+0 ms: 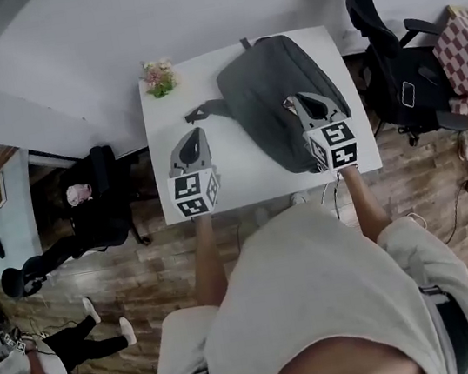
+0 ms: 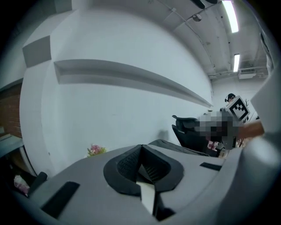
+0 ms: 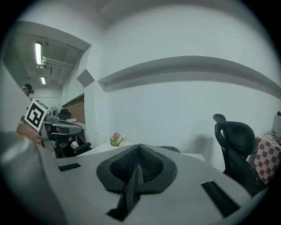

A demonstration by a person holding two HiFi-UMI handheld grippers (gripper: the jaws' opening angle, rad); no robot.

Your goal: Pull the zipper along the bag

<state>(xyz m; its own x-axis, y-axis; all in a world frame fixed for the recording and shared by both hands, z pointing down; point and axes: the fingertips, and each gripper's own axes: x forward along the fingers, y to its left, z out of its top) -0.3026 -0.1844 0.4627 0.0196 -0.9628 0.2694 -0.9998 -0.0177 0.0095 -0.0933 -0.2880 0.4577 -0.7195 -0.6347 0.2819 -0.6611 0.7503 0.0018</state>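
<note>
Left tongs [image 1: 195, 135] and right tongs [image 1: 298, 103] are both pressed together, pinching nothing.
Left tongs hang over the desk [image 1: 241, 176]; the grey bag [image 1: 263, 89] lies to their right, its near end hidden under the right tongs. The zipper is hard to make out.

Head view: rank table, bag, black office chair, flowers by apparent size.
1. table
2. bag and black office chair: look about alike; the chair stands lower, farther from the camera, so unranked
3. flowers

Small flower bunch [image 1: 159, 77] sits at the white bench's [image 1: 250, 179] far-left corner; black office chair [image 1: 383, 70] stands right, checkered cloth [image 1: 467, 48] beside it.
</note>
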